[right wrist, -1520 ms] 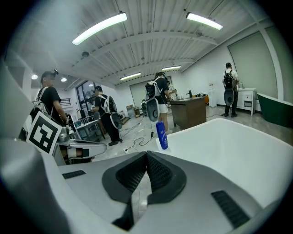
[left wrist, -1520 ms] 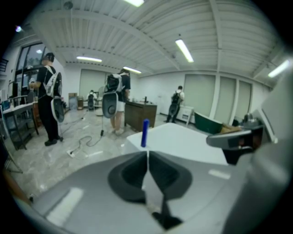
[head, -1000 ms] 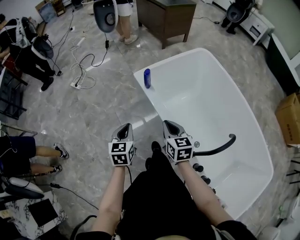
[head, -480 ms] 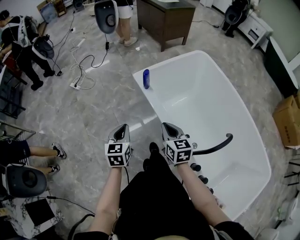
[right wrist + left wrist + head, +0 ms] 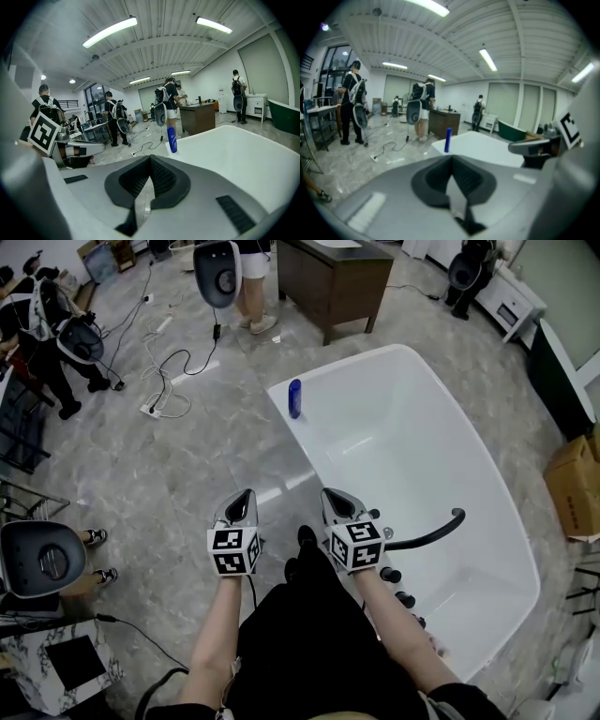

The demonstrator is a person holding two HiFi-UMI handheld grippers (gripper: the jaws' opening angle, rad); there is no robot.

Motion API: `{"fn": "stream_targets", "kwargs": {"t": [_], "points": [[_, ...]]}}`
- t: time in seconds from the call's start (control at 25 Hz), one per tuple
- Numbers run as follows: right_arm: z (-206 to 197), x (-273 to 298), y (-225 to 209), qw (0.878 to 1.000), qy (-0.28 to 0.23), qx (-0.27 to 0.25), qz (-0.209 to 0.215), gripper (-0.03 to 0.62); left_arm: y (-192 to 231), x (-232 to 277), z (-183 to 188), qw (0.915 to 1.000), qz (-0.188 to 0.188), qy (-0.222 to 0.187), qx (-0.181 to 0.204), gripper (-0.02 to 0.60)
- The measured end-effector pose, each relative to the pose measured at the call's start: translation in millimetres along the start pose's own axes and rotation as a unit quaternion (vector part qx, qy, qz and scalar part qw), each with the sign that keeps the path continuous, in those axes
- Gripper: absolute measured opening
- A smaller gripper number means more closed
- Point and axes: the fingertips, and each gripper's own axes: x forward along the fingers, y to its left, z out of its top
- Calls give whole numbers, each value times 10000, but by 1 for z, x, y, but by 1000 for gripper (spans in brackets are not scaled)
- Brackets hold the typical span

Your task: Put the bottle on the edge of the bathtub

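Blue bottle upright, long axis vertical, on bathtub edge.

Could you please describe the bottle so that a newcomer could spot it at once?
Find the white bathtub on the grey floor. A small bottle stands upright on its far left corner rim. It is the only blue thing on the tub.

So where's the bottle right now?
In the head view the bottle stands upright, left of centre, on the rim of the bathtub, at its far left corner. That is the end away from the black faucet.
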Motion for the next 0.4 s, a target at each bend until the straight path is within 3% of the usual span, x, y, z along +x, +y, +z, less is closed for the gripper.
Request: {"fn": "stream_targets", "kwargs": {"t": [0.4], "points": [[-1,-2,10,10000,-25,15,71,3,6,-4,-2,10000,-2,-36,-37,6]]}}
